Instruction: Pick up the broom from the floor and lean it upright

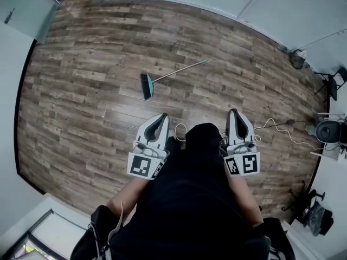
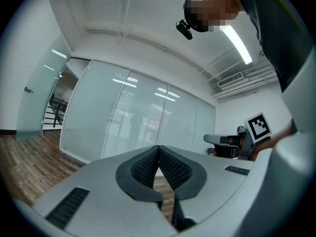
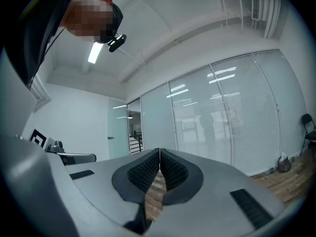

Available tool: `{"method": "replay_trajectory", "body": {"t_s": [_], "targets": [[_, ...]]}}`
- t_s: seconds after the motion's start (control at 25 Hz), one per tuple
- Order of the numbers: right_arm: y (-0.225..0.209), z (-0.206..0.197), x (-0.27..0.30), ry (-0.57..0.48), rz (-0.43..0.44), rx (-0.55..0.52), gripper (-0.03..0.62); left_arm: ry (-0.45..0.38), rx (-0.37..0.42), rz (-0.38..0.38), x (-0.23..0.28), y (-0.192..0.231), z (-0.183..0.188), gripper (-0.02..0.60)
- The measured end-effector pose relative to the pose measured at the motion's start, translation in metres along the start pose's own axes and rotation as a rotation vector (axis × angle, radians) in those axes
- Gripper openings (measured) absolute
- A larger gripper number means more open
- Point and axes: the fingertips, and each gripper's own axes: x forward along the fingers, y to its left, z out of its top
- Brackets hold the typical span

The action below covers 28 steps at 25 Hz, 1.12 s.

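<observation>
A broom (image 1: 162, 78) lies flat on the wooden floor (image 1: 87, 102) ahead of me, with its teal head (image 1: 147, 86) nearest and its thin handle running away to the upper right. My left gripper (image 1: 164, 115) is held level at waist height, short of the broom head, shut with nothing in it. My right gripper (image 1: 234, 111) is level beside it, to the right, also shut and empty. In the left gripper view the left gripper (image 2: 158, 147) has its pads touching; in the right gripper view the right gripper (image 3: 160, 151) looks the same. The broom is in neither gripper view.
Frosted glass walls (image 2: 143, 117) close off the far side of the room. A white cable (image 1: 276, 128) trails over the floor at the right towards a speaker (image 1: 327, 130) and stands. A chair (image 1: 336, 83) is at the far right. A grey door (image 1: 21, 7) stands at the upper left.
</observation>
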Motion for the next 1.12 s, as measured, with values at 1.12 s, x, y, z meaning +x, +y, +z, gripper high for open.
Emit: {"method": "replay_trajectory", "body": {"t_s": [1.12], "targets": [[-0.224, 0.006, 0.216, 0.023, 0.210, -0.041, 0.018, 0.210, 0.064, -0.031, 0.328, 0.054, -0.045, 0.018]]}}
